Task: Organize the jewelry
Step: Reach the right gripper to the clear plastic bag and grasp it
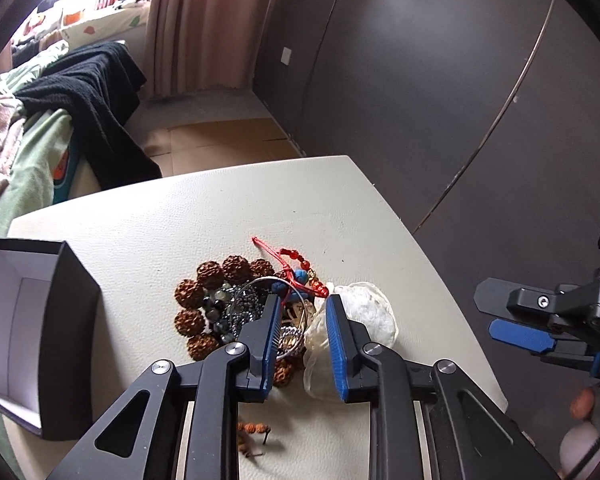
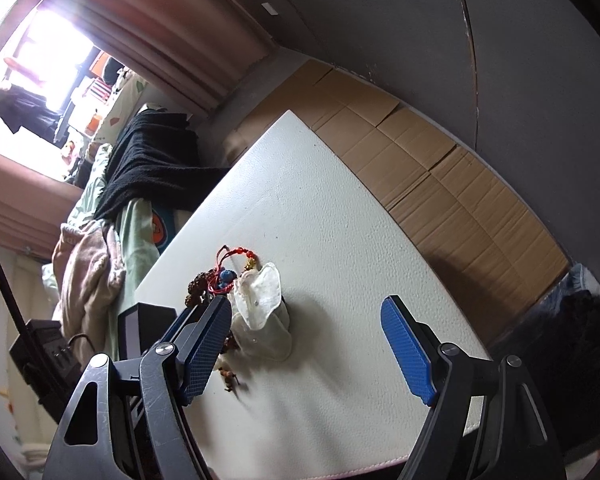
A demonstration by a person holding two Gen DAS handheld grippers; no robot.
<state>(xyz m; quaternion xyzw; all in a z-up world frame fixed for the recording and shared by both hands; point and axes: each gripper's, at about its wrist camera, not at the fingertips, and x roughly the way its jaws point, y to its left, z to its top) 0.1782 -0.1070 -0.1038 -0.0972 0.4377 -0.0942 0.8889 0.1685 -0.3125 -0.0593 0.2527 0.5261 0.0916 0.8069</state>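
Both hand-held grippers are open right now: my left gripper [image 1: 302, 308] hangs low over the tangled heap of jewelry [image 1: 236, 312] on the cream textured tabletop [image 1: 148, 216], its blue-padded fingers [image 1: 270, 344] parted with nothing between them, and my right gripper [image 2: 306, 344] waits wider apart off to the side, also empty. That heap sits mid-table: a bracelet of big brown knobbly seed beads [image 1: 204, 292], a grey metallic bead strand [image 1: 246, 306], a red knotted cord with red beads [image 1: 288, 260] and a blue bead [image 1: 300, 276], all overlapping. Just beside it, touching its edge, lies a translucent white fabric pouch [image 1: 364, 312]. The open black box with a pale lining [image 1: 28, 320] stands to the left, apart from the heap. My worry is the tangle: if I close on one strand, the cord or chain could drag its neighbours along and scatter them, or something could drop short of the box. My right pad also sits close to the pouch, so I might pinch fabric instead. A small loose brown beaded piece [image 1: 254, 430] near me could get knocked off the edge.
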